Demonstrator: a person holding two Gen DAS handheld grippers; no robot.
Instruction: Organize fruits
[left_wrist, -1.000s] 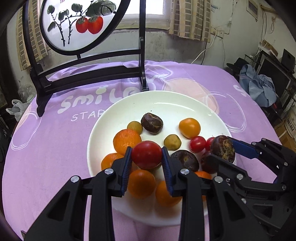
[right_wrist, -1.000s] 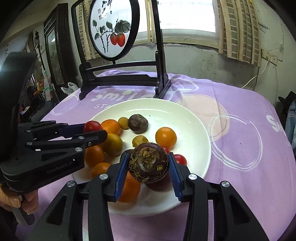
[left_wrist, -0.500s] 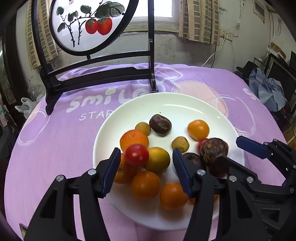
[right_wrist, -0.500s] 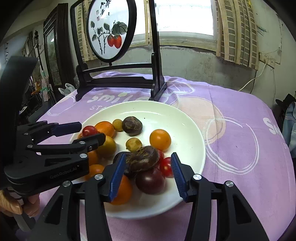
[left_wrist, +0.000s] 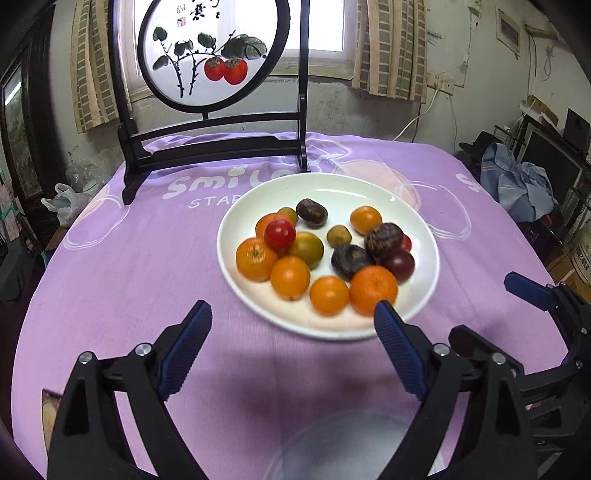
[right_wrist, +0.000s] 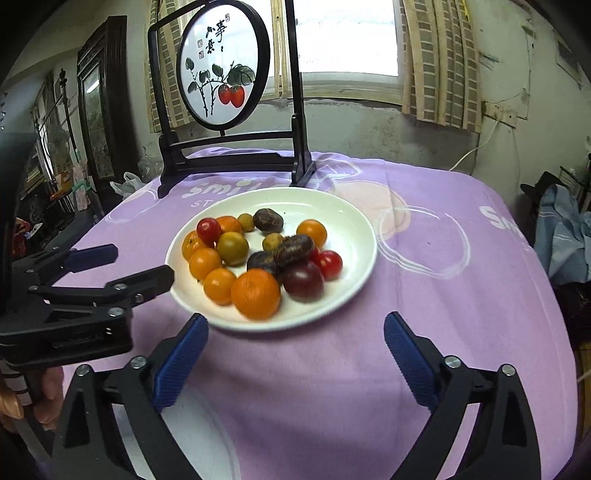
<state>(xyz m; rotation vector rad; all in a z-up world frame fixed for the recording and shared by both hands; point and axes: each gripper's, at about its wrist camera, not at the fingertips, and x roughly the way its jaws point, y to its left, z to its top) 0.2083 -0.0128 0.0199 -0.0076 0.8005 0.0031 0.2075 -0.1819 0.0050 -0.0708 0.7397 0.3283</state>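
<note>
The left gripper hangs above the purple tablecloth just short of the white plate, its blue-padded jaws spread wide and holding nothing. The right gripper hovers beside it, likewise splayed and empty. On the plate lies the fruit: oranges, a red tomato perched on the left cluster, and dark purple passion fruits (one resting atop others) at the right. A painted screen stands behind the plate.
</note>
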